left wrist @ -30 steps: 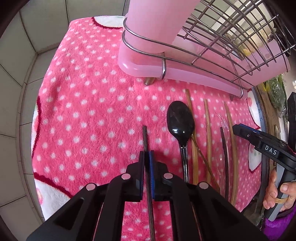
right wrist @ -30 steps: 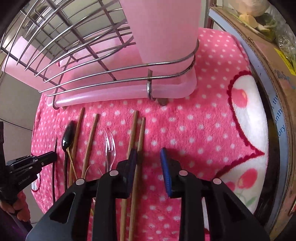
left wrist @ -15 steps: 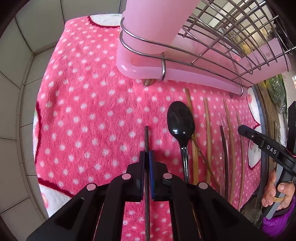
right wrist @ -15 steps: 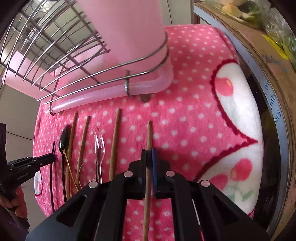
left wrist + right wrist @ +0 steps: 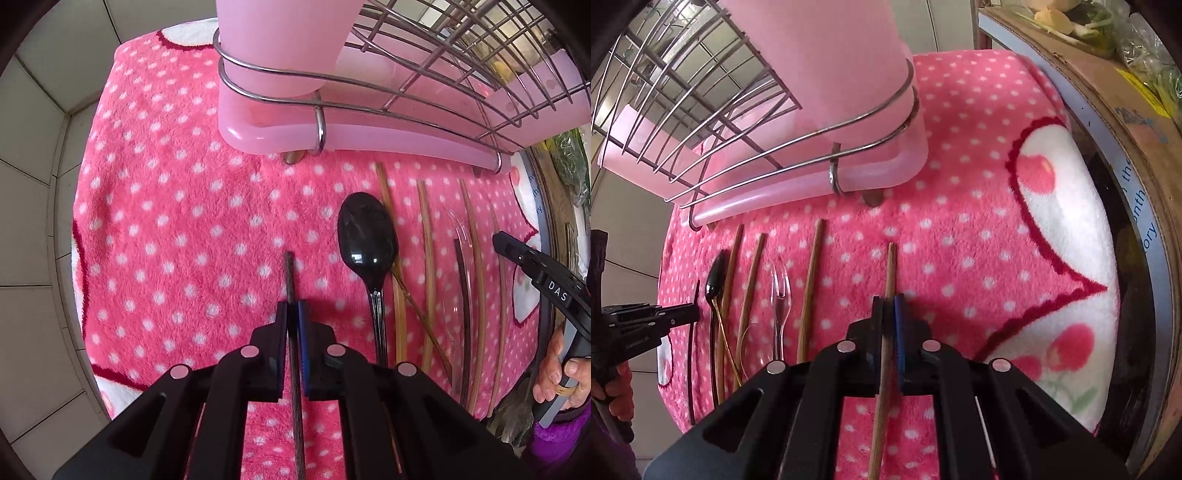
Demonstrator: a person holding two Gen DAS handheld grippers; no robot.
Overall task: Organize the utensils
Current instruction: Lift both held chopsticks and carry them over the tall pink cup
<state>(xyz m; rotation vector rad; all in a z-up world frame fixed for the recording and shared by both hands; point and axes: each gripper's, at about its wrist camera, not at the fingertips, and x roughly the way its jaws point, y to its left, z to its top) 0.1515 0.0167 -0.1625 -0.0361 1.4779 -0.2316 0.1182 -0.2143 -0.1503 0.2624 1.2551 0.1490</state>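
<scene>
Both grippers are clenched on chopsticks, the left gripper (image 5: 292, 320) on a dark chopstick (image 5: 289, 275), the right gripper (image 5: 888, 314) on a wooden chopstick (image 5: 890, 269); each looks light, stiff and slim, likely to pivot unless pinched mid-shaft.

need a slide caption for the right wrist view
Right gripper shut on a wooden chopstick above the pink dotted towel, beside the remaining utensils and dish rack.

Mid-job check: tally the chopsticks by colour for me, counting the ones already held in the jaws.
wooden chopstick: 4, the last held in the right gripper
dark chopstick: 1, held in the left gripper
Total: 5
</scene>
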